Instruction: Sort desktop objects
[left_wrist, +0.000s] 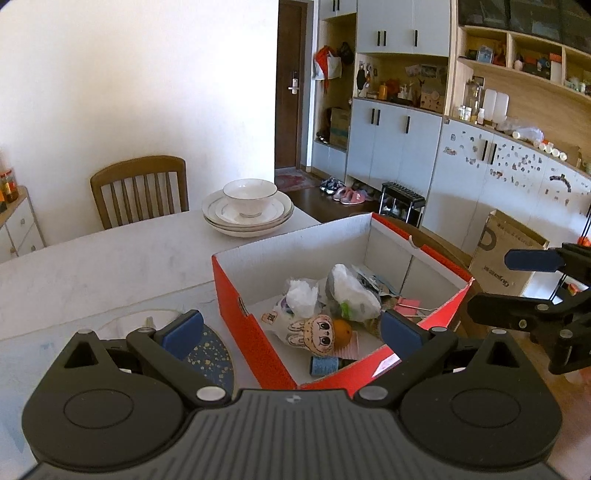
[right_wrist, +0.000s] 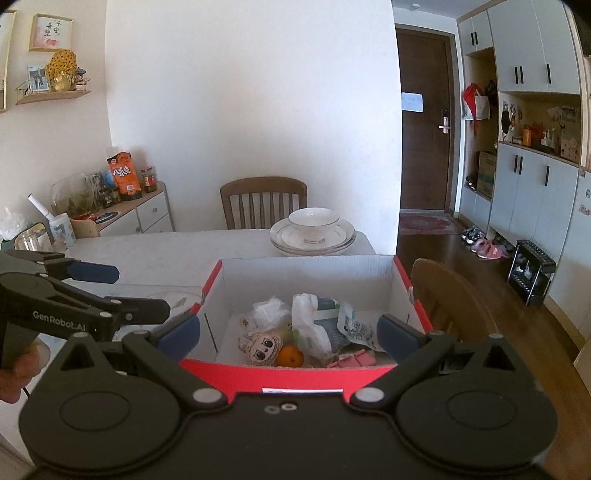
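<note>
A red cardboard box (left_wrist: 255, 332) with a white inside stands on the table; it also shows in the right wrist view (right_wrist: 280, 373). Inside lie a cartoon-face doll (left_wrist: 317, 332), an orange (left_wrist: 341, 332), white plastic bags (left_wrist: 351, 291), a blue spool (left_wrist: 325, 365) and pink paper (right_wrist: 351, 360). My left gripper (left_wrist: 291, 330) is open and empty above the box's near left corner. My right gripper (right_wrist: 288, 332) is open and empty above the box's near edge. Each gripper shows from the side in the other's view, the right (left_wrist: 517, 284) and the left (right_wrist: 129, 291).
A bowl on stacked white plates (left_wrist: 247, 212) sits at the table's far edge, before a wooden chair (left_wrist: 140, 188). A dark speckled mat (left_wrist: 210, 358) and a pale dish (left_wrist: 144, 321) lie left of the box. A second chair (right_wrist: 450, 299) stands right of the box. A sideboard (right_wrist: 140, 214) with jars stands left.
</note>
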